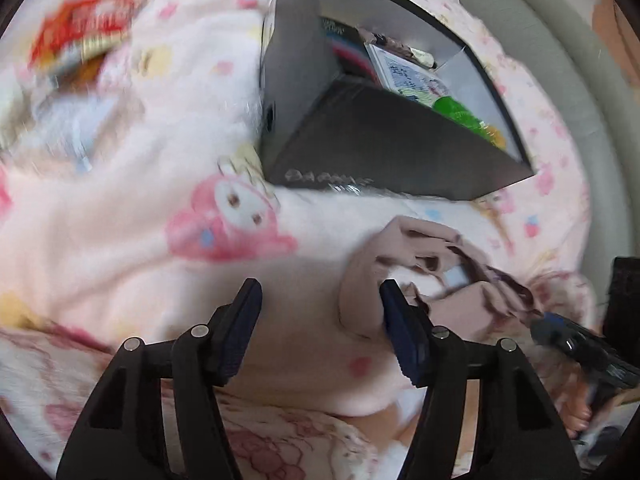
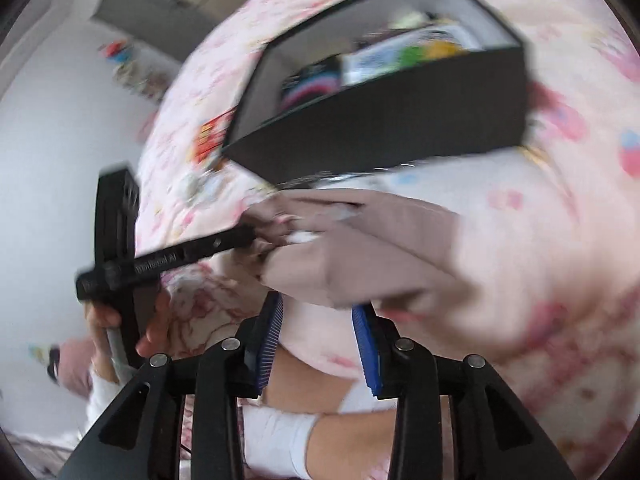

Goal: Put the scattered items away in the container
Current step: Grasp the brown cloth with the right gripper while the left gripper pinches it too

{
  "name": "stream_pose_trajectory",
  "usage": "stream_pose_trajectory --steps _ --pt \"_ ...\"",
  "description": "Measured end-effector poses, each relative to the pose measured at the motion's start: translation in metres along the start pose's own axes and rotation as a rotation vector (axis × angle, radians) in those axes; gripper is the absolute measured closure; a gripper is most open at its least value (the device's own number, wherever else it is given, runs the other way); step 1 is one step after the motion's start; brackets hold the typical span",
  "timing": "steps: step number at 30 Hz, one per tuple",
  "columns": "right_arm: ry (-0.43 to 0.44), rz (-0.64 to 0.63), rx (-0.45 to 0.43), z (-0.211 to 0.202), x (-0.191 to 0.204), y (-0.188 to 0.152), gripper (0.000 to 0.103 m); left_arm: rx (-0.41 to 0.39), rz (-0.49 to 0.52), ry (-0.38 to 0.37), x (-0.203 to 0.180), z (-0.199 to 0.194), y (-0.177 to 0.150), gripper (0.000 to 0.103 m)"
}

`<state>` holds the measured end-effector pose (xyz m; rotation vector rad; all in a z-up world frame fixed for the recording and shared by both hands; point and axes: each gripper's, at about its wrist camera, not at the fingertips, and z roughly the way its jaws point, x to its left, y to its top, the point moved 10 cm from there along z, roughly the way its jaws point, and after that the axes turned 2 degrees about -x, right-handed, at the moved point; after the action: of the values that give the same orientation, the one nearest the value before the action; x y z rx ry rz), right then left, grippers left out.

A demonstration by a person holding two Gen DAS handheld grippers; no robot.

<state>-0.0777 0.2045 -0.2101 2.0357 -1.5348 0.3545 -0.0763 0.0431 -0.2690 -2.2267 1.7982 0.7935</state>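
Note:
A crumpled beige cloth (image 1: 404,264) lies on the pink cartoon blanket (image 1: 160,200), just in front of the black box (image 1: 360,140). My left gripper (image 1: 320,312) stands open wide; the cloth's edge touches its right finger (image 1: 394,320), and nothing is pressed between the pads. In the right wrist view the same cloth (image 2: 380,248) lies over the tips of my right gripper (image 2: 320,332), whose blue pads stand apart with blanket showing between them. One left finger (image 2: 224,242) pokes into the cloth's left end. The box (image 2: 380,128) holds a green item (image 1: 452,108), a printed card (image 1: 404,72) and a dark packet.
A red snack packet (image 1: 88,28) and a pale packet (image 1: 72,120) lie on the blanket at the upper left, blurred. A grey padded bed edge (image 1: 560,60) curves behind the box. A person's hand (image 2: 156,332) and a leg in a white sock (image 2: 280,432) are close below.

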Motion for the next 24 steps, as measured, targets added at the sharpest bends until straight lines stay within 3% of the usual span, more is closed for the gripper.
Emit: stream_pose_trajectory --steps 3,7,9,10,13,15,20,24 --pt "-0.083 -0.021 -0.077 -0.010 -0.004 0.018 0.071 -0.029 0.008 -0.090 -0.009 -0.008 0.004 0.041" --pt "-0.162 -0.034 -0.056 0.012 -0.005 0.022 0.071 0.000 0.035 -0.161 -0.022 -0.001 0.001 0.041" --pt "-0.168 -0.034 -0.042 0.030 -0.007 0.022 0.071 0.027 0.063 -0.123 -0.026 0.009 -0.001 0.043" --pt "-0.174 -0.019 -0.028 0.037 -0.011 0.020 0.071 0.033 0.087 -0.072 -0.026 0.013 -0.003 0.060" --pt "-0.162 -0.010 -0.032 0.044 -0.016 0.022 0.074 0.034 0.114 0.035 -0.020 0.019 -0.003 0.091" --pt "-0.138 -0.044 -0.052 0.037 -0.010 0.026 0.092 0.005 0.097 0.023 -0.019 0.013 0.000 0.095" --pt "-0.175 -0.061 -0.134 0.016 -0.008 0.036 0.098 -0.072 0.034 -0.032 -0.012 -0.009 0.006 0.096" --pt "-0.162 -0.021 -0.173 -0.009 -0.002 0.035 0.098 -0.067 -0.007 0.002 0.008 -0.020 -0.003 0.096"
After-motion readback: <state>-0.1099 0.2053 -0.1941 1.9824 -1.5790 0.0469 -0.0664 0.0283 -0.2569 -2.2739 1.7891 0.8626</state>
